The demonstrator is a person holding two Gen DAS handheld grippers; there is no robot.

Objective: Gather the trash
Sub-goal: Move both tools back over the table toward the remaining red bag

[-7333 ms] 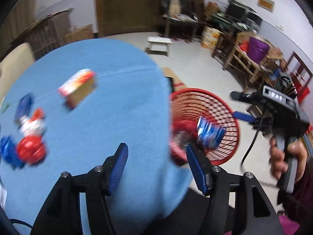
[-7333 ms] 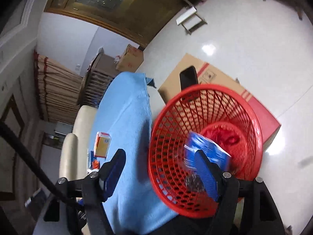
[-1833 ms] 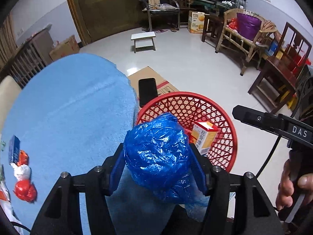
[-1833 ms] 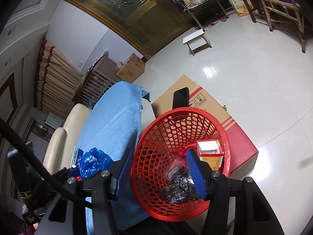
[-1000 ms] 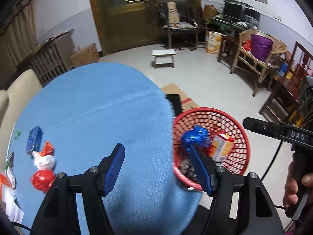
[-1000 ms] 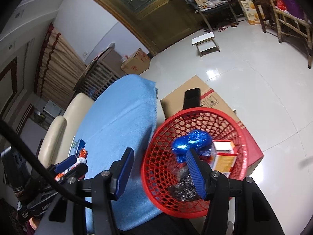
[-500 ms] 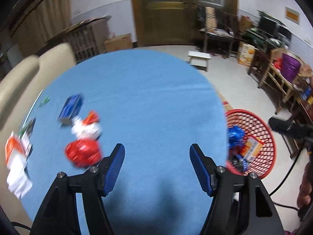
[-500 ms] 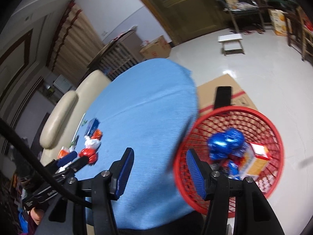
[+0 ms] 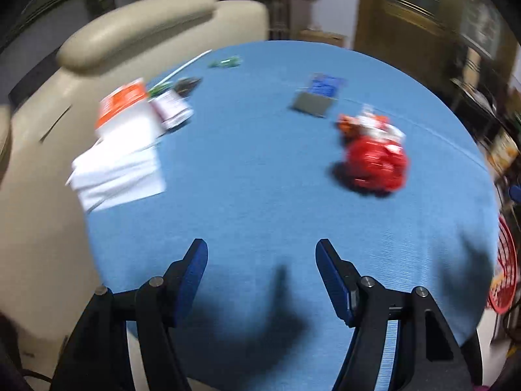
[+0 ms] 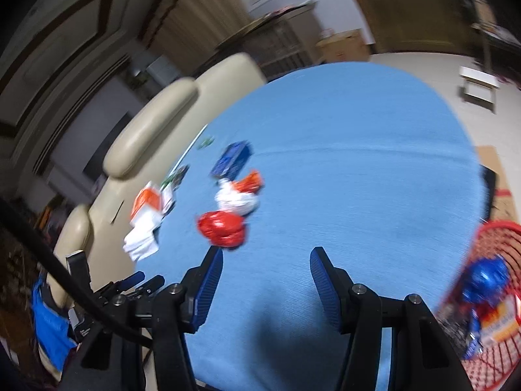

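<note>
Motion blur smears the litter on the blue-covered table (image 9: pixel 260 195), leaving wrappers hard to read. A red crumpled bag (image 9: pixel 377 166) lies near the table's right side, a blue packet (image 9: pixel 317 96) beyond it, white papers (image 9: pixel 120 163) at the left edge. The red basket (image 10: pixel 495 293) — cut off by the frame — sits past the table's right rim. Left gripper (image 9: pixel 262 262) and right gripper (image 10: pixel 266 268) hang tilted downward over bare cloth — jaws spread, empty.
</note>
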